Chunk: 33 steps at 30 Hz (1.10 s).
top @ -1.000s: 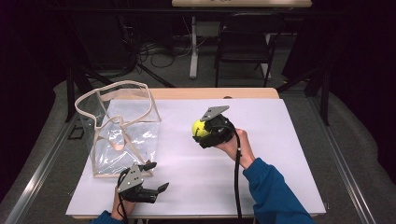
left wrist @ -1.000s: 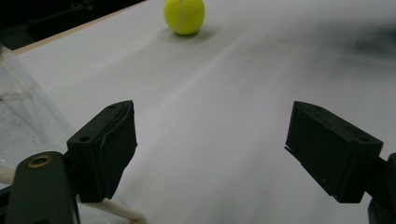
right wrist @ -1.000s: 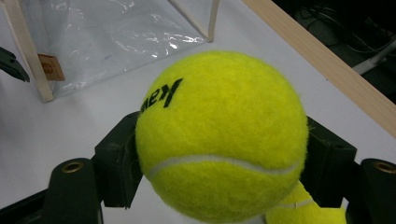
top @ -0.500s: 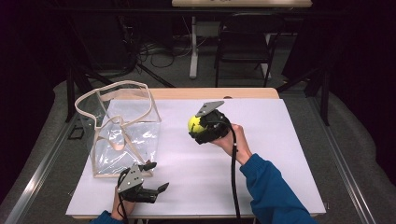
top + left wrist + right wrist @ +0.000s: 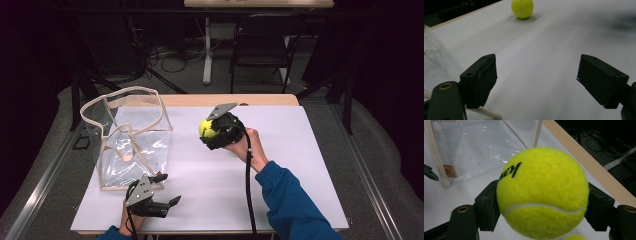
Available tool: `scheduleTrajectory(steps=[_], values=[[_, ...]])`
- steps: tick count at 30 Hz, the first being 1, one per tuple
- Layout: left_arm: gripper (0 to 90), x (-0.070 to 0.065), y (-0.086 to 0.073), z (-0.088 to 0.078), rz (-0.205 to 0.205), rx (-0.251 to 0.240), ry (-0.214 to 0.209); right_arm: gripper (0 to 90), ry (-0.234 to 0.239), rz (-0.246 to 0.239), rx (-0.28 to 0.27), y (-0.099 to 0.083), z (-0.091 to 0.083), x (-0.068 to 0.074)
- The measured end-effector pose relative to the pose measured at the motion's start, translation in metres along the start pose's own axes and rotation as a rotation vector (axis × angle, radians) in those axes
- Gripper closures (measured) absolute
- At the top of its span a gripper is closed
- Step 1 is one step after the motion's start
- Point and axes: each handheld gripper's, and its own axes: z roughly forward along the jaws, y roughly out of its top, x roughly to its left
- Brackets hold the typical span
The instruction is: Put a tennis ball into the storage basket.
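Right gripper pinching a tennis ball up off the table, left gripper sitting idle near the front edge.

A ball has no real long axis, but in the right gripper view the white seam on the tennis ball runs roughly level from jaw to jaw and the black lettering sits tilted on its upper left. The jaws press on both sides of it. It's held a bit back from table centre, well right of the clear bag, whose open top faces up. The left gripper has its jaws spread wide with nothing between them, just in front of the bag's near corner. There's plenty of bare white surface between ball and bag and all along the right side; the wooden back edge is close behind the ball.
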Motion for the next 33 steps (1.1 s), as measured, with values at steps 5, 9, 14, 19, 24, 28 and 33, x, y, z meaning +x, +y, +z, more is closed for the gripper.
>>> scheduleTrajectory(steps=[5, 9, 14, 19, 24, 28, 33], values=[[15.9, 0.000, 0.000, 0.000, 0.001, 0.000, 0.000, 25.8, -0.003, -0.003, -0.003, 0.010, 0.003, -0.003], [15.9, 0.000, 0.000, 0.000, 0.002, 0.000, 0.001, 25.8, 0.001, -0.006, -0.002, 0.015, 0.007, -0.004], [16.0, 0.000, 0.000, 0.000, 0.003, 0.001, -0.004, 25.8, 0.000, -0.010, 0.000, 0.019, 0.009, -0.004], [16.0, 0.000, 0.000, 0.000, 0.004, 0.001, -0.003, 25.8, 0.004, -0.018, -0.004, 0.026, 0.010, -0.005], [15.9, -0.001, 0.000, 0.000, 0.006, 0.003, -0.001, 25.8, 0.002, -0.024, -0.012, 0.031, 0.010, -0.004], [16.0, -0.001, 0.000, 0.000, 0.006, 0.003, -0.001, 25.8, 0.003, -0.024, -0.012, 0.032, 0.010, -0.005], [15.9, -0.001, 0.000, 0.000, 0.005, 0.005, -0.006, 25.8, 0.005, -0.025, -0.015, 0.041, 0.014, -0.007]])
